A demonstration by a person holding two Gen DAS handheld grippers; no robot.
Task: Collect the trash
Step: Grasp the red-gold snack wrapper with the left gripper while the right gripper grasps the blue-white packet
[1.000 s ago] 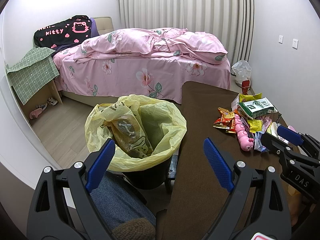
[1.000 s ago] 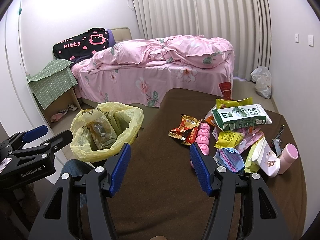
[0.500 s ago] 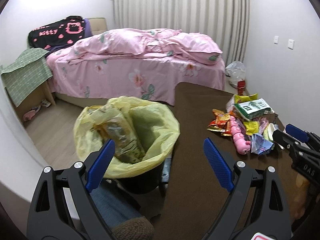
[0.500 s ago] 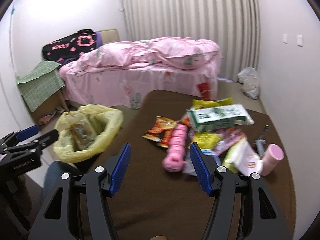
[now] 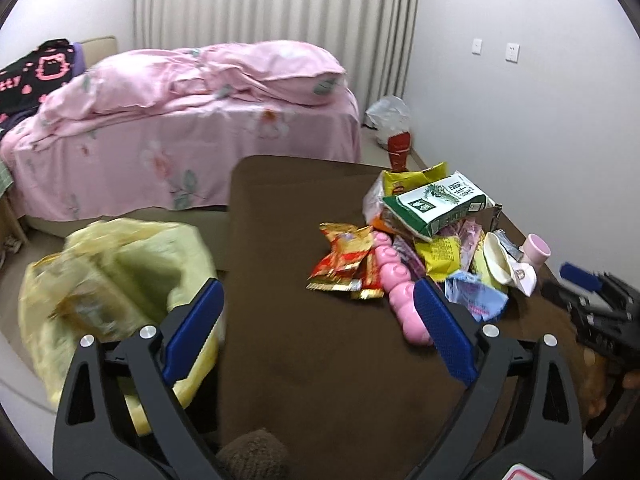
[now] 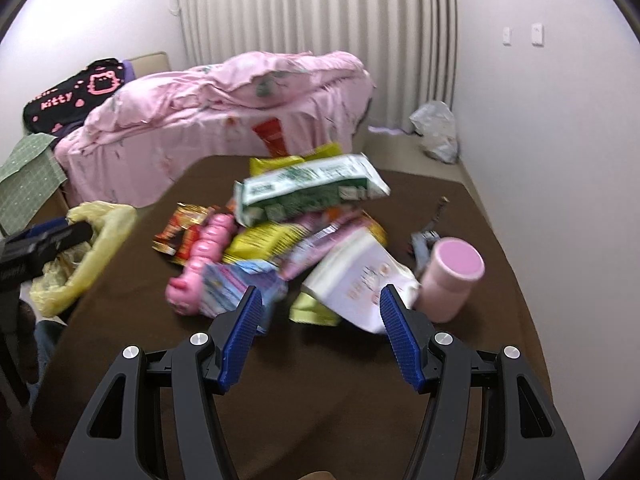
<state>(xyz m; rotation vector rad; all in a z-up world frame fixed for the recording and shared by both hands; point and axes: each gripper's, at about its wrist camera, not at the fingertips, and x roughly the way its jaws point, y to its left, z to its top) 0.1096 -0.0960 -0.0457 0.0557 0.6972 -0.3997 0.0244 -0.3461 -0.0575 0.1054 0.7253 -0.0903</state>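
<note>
A heap of wrappers lies on the brown table [image 5: 320, 380]: a green-and-white packet [image 5: 436, 204] [image 6: 308, 192] on top, red-orange wrappers [image 5: 344, 260] [image 6: 180, 232], a pink caterpillar-shaped pack [image 5: 400, 288] [image 6: 204, 256], a light-blue wrapper [image 5: 476, 296] [image 6: 236, 284], a white pouch [image 6: 356, 280]. The yellow trash bag [image 5: 112, 280] [image 6: 92, 248] hangs beside the table's left edge with wrappers inside. My left gripper [image 5: 320, 324] is open over the table's near left edge. My right gripper [image 6: 320, 340] is open, just short of the white pouch and blue wrapper.
A pink cup [image 6: 448, 280] [image 5: 536, 248] lies on its side right of the heap, a small dark tool [image 6: 424, 236] behind it. A pink-covered bed [image 5: 180, 140] stands beyond the table. A white plastic bag [image 6: 436, 128] sits on the floor by the wall.
Both grippers swung right toward the heap. The right one moved in close to the wrappers; the trash bag slid to the left of both views. Both stay open.
</note>
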